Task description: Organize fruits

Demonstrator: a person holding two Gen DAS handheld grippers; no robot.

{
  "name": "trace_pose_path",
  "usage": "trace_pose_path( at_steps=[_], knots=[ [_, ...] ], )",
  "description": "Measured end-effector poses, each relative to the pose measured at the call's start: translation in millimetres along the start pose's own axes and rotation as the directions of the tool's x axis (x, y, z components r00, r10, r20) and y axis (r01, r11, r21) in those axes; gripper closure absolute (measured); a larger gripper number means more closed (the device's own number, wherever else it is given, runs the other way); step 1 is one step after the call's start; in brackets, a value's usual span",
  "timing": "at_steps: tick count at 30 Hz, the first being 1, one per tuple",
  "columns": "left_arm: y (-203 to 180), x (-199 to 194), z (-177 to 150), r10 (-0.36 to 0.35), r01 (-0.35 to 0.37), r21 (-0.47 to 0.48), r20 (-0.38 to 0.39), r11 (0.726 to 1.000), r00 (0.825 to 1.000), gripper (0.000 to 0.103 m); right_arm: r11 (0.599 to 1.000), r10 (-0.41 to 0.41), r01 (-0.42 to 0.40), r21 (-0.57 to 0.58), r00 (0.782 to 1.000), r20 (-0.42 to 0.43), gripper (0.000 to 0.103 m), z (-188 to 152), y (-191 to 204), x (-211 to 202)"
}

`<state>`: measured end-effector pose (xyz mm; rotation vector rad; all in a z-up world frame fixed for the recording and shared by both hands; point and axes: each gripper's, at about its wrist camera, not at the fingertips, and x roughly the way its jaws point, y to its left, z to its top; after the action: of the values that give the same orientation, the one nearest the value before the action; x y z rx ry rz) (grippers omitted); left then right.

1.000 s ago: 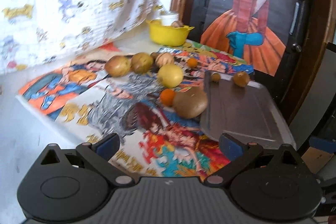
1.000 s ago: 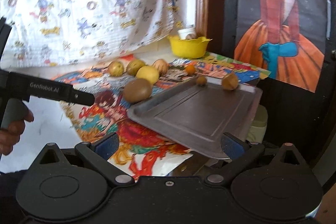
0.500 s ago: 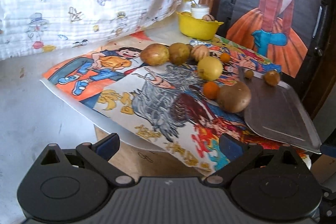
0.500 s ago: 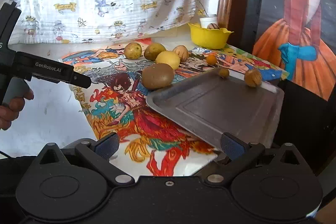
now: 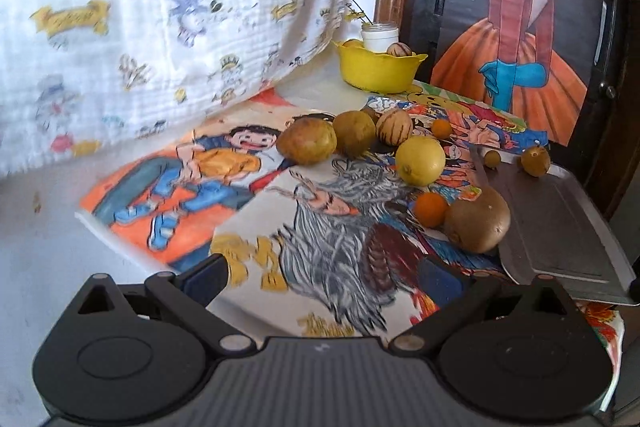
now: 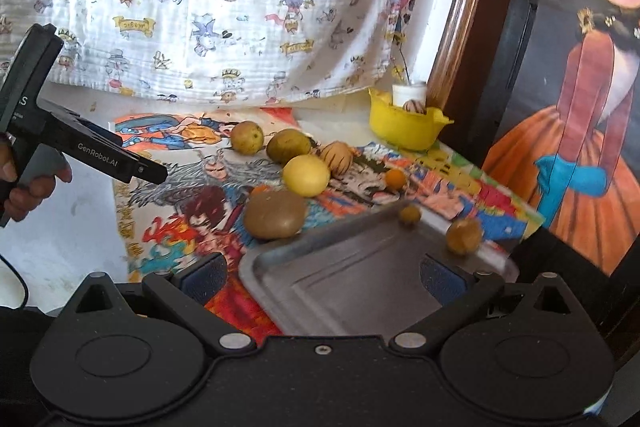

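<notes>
fruit sits loose on a cartoon-print mat, w/ a metal tray at the near right. left gripper hovers over the mat's near edge, fingers spread, holding nothing. right gripper hangs over the tray's near left corner, fingers also spread & empty. a big brown fruit touches the tray's left rim; a lemon lies just beyond it. two small fruits rest on the tray's far side. a yellow bowl stands far back by the printed cloth.
</notes>
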<state>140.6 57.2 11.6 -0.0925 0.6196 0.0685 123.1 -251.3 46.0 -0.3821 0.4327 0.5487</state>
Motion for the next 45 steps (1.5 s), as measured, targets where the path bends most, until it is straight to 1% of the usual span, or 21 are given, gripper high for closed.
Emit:
trace_pose_path(
  at_steps=[4,8,11,14,18,20,21,23,24,26,28,30,31,34,36,38,39,41,42,44,45],
  knots=[
    [-2,7,13,-0.015,0.014,0.036,0.008,0.999,1.000,0.000,1.000,0.009,-0.009,0.020,1.000,-0.004,0.001,18,-19,5],
    [-9,18,24,-0.036,0.033,0.130,0.018,0.991,0.999,0.000,0.996,0.030,-0.030,0.080,1.000,-0.001,0.001,40,-39,13],
    [-15,28,31,-0.061,0.055,0.204,0.023,0.977,0.998,0.000,0.992,0.049,-0.048,0.119,0.999,0.001,0.001,52,-50,24],
    [-23,41,35,-0.074,0.069,0.270,0.009,0.960,0.997,0.001,0.986,0.054,-0.052,0.157,0.999,-0.010,0.001,59,-58,37],
    [-29,53,40,-0.099,0.089,0.352,0.010,0.932,0.995,0.001,0.984,0.072,-0.065,0.164,0.997,-0.037,0.001,59,-62,55],
    [-30,59,43,-0.126,0.110,0.404,0.013,0.908,0.992,0.001,0.986,0.079,-0.070,0.153,0.995,-0.058,0.001,58,-64,63],
    [-31,62,45,-0.143,0.123,0.438,0.014,0.890,0.990,0.001,0.986,0.080,-0.069,0.148,0.994,-0.069,0.001,58,-65,68],
    [-33,67,45,-0.187,0.151,0.506,0.021,0.849,0.982,0.001,0.986,0.085,-0.071,0.150,0.993,-0.084,0.001,59,-69,77],
    [-35,68,45,-0.213,0.166,0.541,0.024,0.824,0.977,0.001,0.985,0.089,-0.074,0.155,0.992,-0.093,0.001,60,-71,83],
    [-39,72,45,-0.250,0.182,0.596,0.032,0.782,0.968,0.001,0.982,0.103,-0.084,0.171,0.989,-0.103,0.001,63,-75,95],
    [-42,77,44,-0.283,0.200,0.640,0.028,0.742,0.959,0.004,0.974,0.132,-0.108,0.197,0.985,-0.110,0.001,69,-79,110],
    [-45,84,43,-0.306,0.220,0.668,0.012,0.711,0.952,0.007,0.967,0.162,-0.135,0.218,0.980,-0.115,0.001,76,-81,125],
    [-46,88,43,-0.316,0.231,0.672,0.005,0.704,0.949,0.009,0.962,0.178,-0.149,0.227,0.977,-0.115,0.002,81,-82,133],
    [-48,96,43,-0.345,0.267,0.668,-0.016,0.695,0.938,0.014,0.950,0.218,-0.180,0.256,0.968,-0.127,0.007,91,-81,159],
    [-46,100,44,-0.368,0.292,0.661,-0.026,0.691,0.929,0.016,0.936,0.249,-0.201,0.287,0.958,-0.142,0.008,96,-81,177],
    [-45,102,45,-0.387,0.312,0.655,-0.032,0.689,0.921,0.020,0.921,0.279,-0.217,0.324,0.947,-0.159,0.011,99,-81,194],
    [-44,103,46,-0.398,0.325,0.650,-0.038,0.687,0.917,0.021,0.912,0.296,-0.225,0.344,0.940,-0.168,0.015,100,-81,202],
    [-42,104,47,-0.419,0.356,0.636,-0.057,0.685,0.906,0.027,0.893,0.326,-0.236,0.384,0.927,-0.187,0.016,100,-79,219],
    [-41,105,47,-0.429,0.374,0.628,-0.069,0.683,0.901,0.028,0.885,0.339,-0.241,0.399,0.920,-0.195,0.018,99,-78,225],
    [-38,107,47,-0.447,0.404,0.604,-0.087,0.687,0.890,0.033,0.872,0.363,-0.251,0.420,0.908,-0.211,0.019,98,-73,238],
    [-36,108,48,-0.454,0.418,0.589,-0.096,0.692,0.886,0.034,0.869,0.370,-0.254,0.424,0.903,-0.217,0.020,96,-71,241]
  ],
)
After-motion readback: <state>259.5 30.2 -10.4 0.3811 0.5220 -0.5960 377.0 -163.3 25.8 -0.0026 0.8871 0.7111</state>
